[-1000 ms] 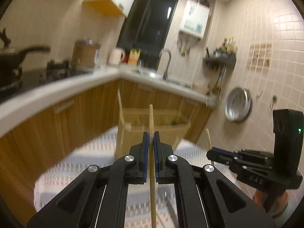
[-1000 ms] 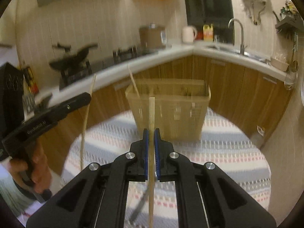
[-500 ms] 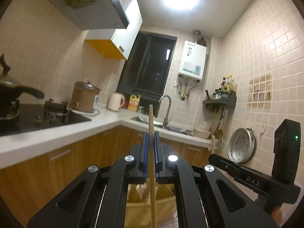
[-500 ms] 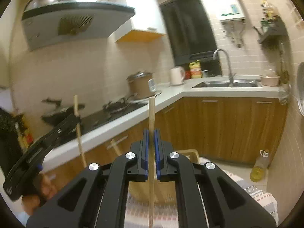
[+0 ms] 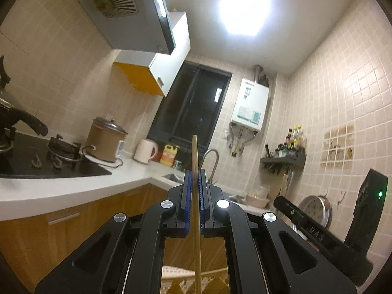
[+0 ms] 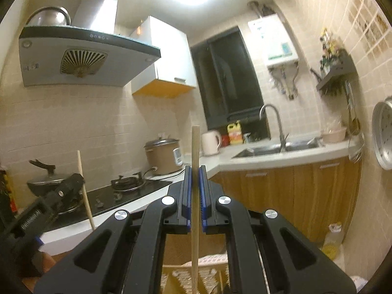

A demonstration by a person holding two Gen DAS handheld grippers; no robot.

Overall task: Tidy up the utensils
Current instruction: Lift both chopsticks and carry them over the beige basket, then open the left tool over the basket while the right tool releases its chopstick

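Note:
My left gripper (image 5: 195, 174) is shut on a wooden chopstick (image 5: 195, 156) that stands upright between its blue pads. My right gripper (image 6: 195, 169) is shut on a second wooden chopstick (image 6: 195, 147), also upright. Both are tilted up toward the kitchen walls. The rim of a woven basket (image 6: 210, 262) shows below the right gripper, and a bit of it shows in the left wrist view (image 5: 178, 269). The right gripper shows at the right of the left wrist view (image 5: 284, 186), the left gripper at the left of the right wrist view (image 6: 80, 174).
A white countertop (image 5: 73, 186) runs along the wall with a gas stove (image 5: 49, 161), a rice cooker (image 5: 105, 139), a kettle (image 5: 145, 150) and a sink with tap (image 6: 272, 122). A range hood (image 6: 80, 58) hangs above. A yellow bottle (image 6: 330, 242) stands on the floor.
Both grippers have tilted upward with their chopsticks held. The basket and striped cloth, in full view a second ago, have dropped to the bottom edge of both views.

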